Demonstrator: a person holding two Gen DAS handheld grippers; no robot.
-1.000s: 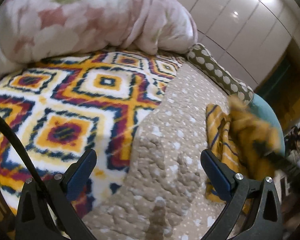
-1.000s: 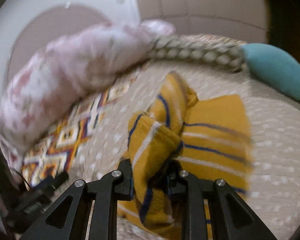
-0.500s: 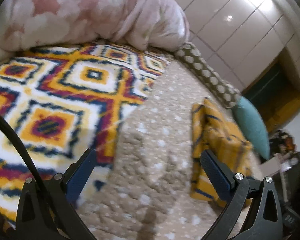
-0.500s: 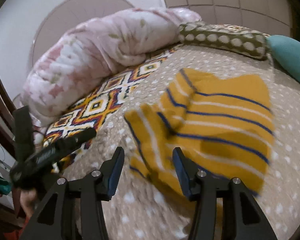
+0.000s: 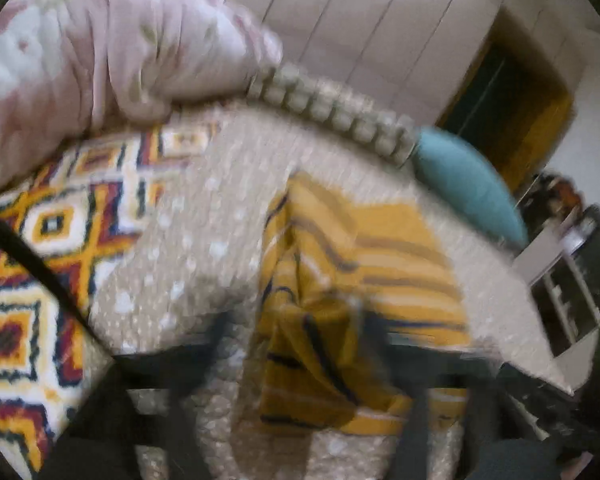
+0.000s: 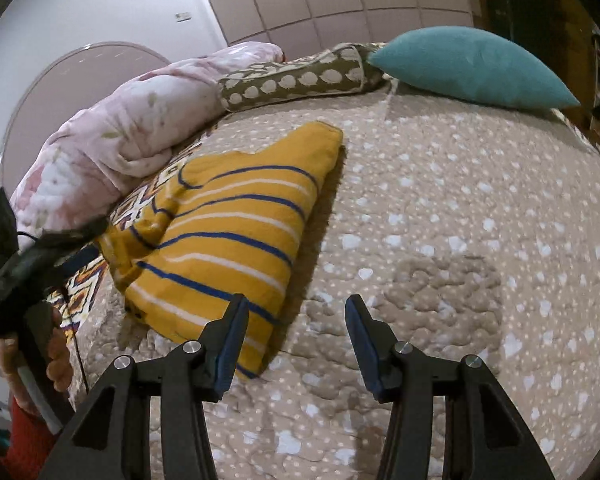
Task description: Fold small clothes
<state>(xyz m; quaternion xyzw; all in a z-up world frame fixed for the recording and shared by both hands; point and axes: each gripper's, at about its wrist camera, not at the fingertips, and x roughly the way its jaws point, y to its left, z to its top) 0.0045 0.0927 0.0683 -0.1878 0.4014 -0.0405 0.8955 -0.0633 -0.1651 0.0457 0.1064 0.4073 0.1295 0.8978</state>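
The mustard-yellow striped garment lies on the bed's beige quilt, already doubled into a rough, thick wedge. In my judgement that layered lie marks a fold partly made rather than finished. Its near corner sits just ahead of and below the left finger of the right tool, partly behind that finger, so the cloth is within easy reach for a next pinch. The right tool hangs above the quilt with its jaws wide and nothing between them, free of the cloth.

In the left wrist view the garment fills the middle, directly ahead of the left tool. That view is badly smeared, so I cannot tell whether the left tool is wide or closed, or whether it touches the cloth. From the right wrist view it appears at the far left edge, in the person's left hand, near the garment's left side.

Beyond the garment, farther from both tools, lie a patterned diamond blanket, a pink floral duvet, a spotted bolster and a teal cushion.
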